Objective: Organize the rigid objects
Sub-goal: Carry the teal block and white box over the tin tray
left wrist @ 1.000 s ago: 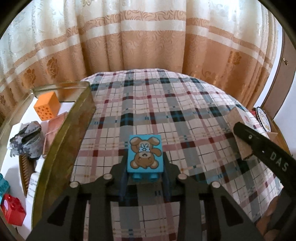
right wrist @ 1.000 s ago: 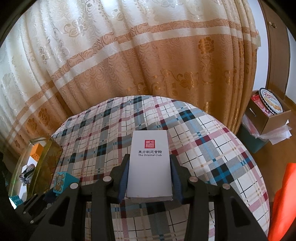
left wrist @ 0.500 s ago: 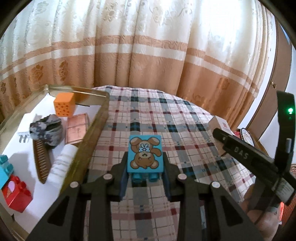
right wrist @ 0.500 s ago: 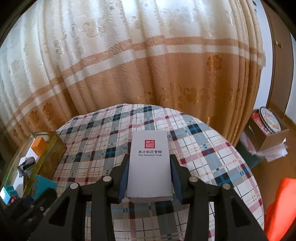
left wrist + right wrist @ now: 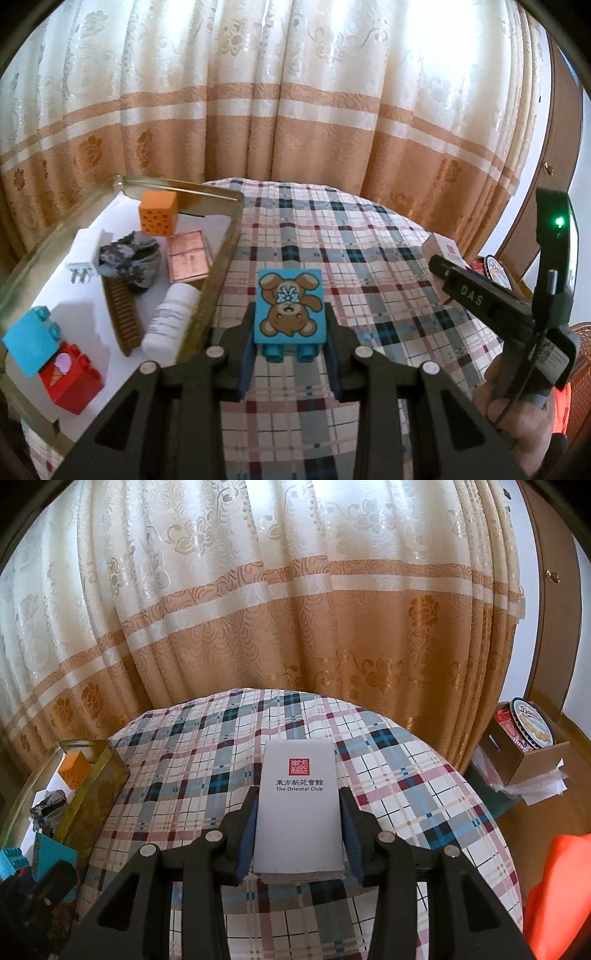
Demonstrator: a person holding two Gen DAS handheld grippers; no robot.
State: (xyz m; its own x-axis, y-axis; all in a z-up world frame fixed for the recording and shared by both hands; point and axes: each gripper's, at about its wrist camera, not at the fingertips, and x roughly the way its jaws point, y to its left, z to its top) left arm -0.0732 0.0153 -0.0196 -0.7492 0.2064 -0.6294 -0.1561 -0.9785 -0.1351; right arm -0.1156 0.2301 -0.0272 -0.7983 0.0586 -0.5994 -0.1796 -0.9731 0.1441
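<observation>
Blue plastic teddy brick (image 5: pixel 290 308) pinched in left claw (image 5: pixel 290 332), studs facing cam.

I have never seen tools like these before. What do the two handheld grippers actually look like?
Each is a matte black frame of angled struts with silver pivot screws. The left gripper and right gripper have dark blue finger pads. From the side, the right one shows white "DAS" lettering, a thin black cable and a green light.

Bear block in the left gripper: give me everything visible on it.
The bear block is a turquoise plastic toy brick with a brown cartoon bear printed upside down on its upper face. Studs point toward the camera. It is clamped at both sides by the left gripper, held above the plaid tablecloth, right of the tin tray.
</observation>
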